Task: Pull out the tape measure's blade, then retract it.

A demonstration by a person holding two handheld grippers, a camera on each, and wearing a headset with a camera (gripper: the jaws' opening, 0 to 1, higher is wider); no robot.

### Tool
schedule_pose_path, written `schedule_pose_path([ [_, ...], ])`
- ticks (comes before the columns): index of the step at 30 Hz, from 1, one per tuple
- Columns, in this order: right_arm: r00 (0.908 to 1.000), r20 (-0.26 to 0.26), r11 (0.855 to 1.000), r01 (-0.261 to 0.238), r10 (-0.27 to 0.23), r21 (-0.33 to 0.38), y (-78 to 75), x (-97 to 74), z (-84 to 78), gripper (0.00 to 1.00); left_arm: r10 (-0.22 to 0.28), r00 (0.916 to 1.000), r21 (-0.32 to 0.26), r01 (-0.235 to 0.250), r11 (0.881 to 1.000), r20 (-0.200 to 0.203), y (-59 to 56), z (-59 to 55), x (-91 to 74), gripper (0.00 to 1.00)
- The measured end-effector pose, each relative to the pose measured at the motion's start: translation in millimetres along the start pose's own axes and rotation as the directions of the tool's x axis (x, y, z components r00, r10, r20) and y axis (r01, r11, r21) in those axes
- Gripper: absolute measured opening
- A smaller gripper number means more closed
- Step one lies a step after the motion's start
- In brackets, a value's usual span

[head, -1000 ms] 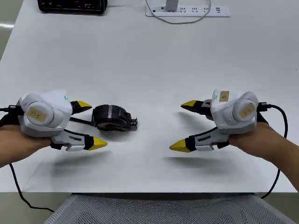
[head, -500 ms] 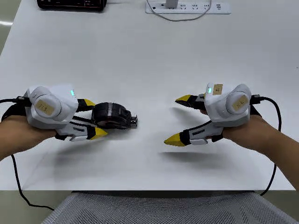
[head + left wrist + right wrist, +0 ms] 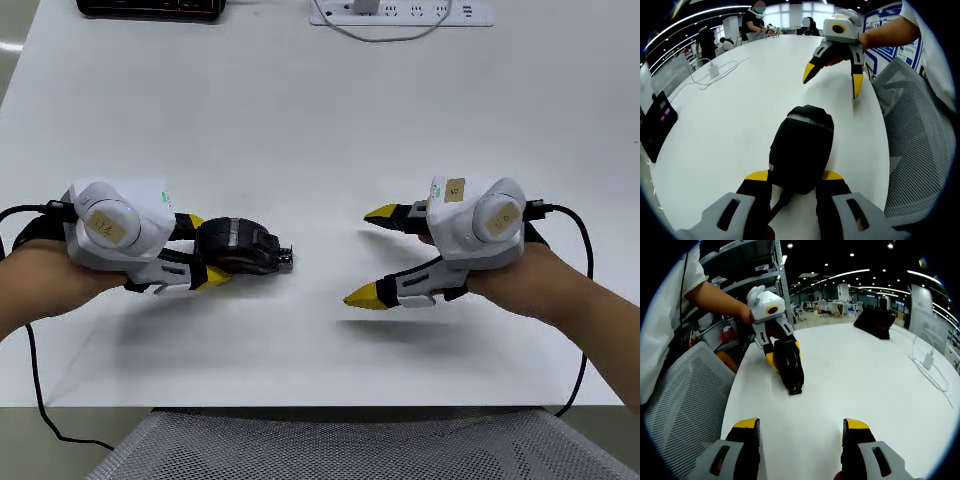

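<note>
Black tape measure [image 3: 238, 246], blade [image 3: 286, 261] in, tight inside left tool [image 3: 204, 249]; right tool [image 3: 369, 254] agape, empty.

Your tape measure [image 3: 238, 246] is a black, rounded case with a grey band across its top. It sits on the white table [image 3: 300, 120], at your left and near you, blade wound in, metal hook [image 3: 286, 262] pointing right.
</note>
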State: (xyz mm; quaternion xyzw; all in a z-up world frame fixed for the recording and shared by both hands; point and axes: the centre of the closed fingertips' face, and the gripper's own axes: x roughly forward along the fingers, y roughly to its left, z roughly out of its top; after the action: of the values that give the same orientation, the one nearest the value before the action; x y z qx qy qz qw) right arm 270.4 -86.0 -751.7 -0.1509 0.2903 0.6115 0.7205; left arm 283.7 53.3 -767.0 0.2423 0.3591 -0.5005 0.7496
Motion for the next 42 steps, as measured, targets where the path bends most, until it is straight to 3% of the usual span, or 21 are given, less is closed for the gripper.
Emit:
schedule_pose_path([
  [9,0.9998,0.000,1.000,-0.020,0.020,-0.022,3.2,10.6,5.1,0.58,-0.063,0.9978,0.021,0.063,0.998,-0.022,-0.3,-2.8,0.3,0.27],
  [18,0.9991,0.015,0.998,-0.038,0.038,-0.045,-1.6,26.0,13.7,0.47,-0.073,0.9968,0.020,0.074,0.997,-0.032,-0.7,-2.9,0.9,0.26],
  [31,0.9961,0.021,0.993,-0.084,0.086,-0.088,3.8,56.5,28.5,0.34,-0.068,0.9971,0.022,0.069,0.997,-0.035,-1.3,-3.1,1.0,0.26],
  [42,0.9952,0.007,0.990,-0.096,0.097,-0.106,8.4,71.4,28.4,0.25,-0.067,0.9970,0.022,0.068,0.997,-0.037,-0.6,-3.4,1.3,0.26],
])
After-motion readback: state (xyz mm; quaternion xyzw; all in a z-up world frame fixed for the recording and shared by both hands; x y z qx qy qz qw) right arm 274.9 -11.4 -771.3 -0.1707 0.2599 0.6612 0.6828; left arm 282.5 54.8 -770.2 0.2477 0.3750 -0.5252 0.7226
